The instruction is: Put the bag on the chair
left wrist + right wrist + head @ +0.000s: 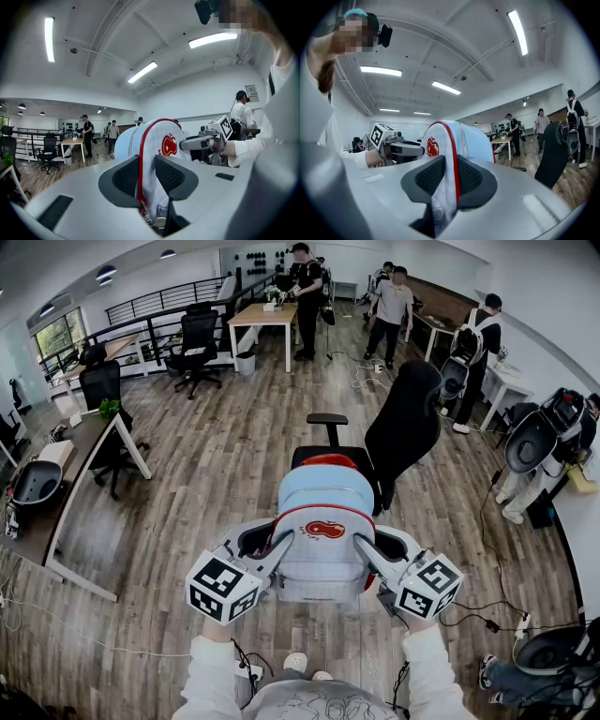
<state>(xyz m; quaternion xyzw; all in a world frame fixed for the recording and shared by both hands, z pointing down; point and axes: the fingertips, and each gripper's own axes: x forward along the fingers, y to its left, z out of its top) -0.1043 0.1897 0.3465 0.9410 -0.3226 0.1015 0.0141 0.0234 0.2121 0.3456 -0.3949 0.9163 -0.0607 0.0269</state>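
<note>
While the light-blue backpack point(323, 521) hangs upright just in front of the black office chair point(405, 423) | left gripper point(278, 549): fingers point(125, 177) pinching its red-trimmed side seam | right gripper point(367, 554): fingers point(471, 178) pinching the opposite red-trimmed seam | apple emblem faces the person, wooden floor point(216, 474) below

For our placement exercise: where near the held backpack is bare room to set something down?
Bare wood floor lies between the office chair and the left desk. The backpack hides most of the seat. Cables cross the floor at right.
</note>
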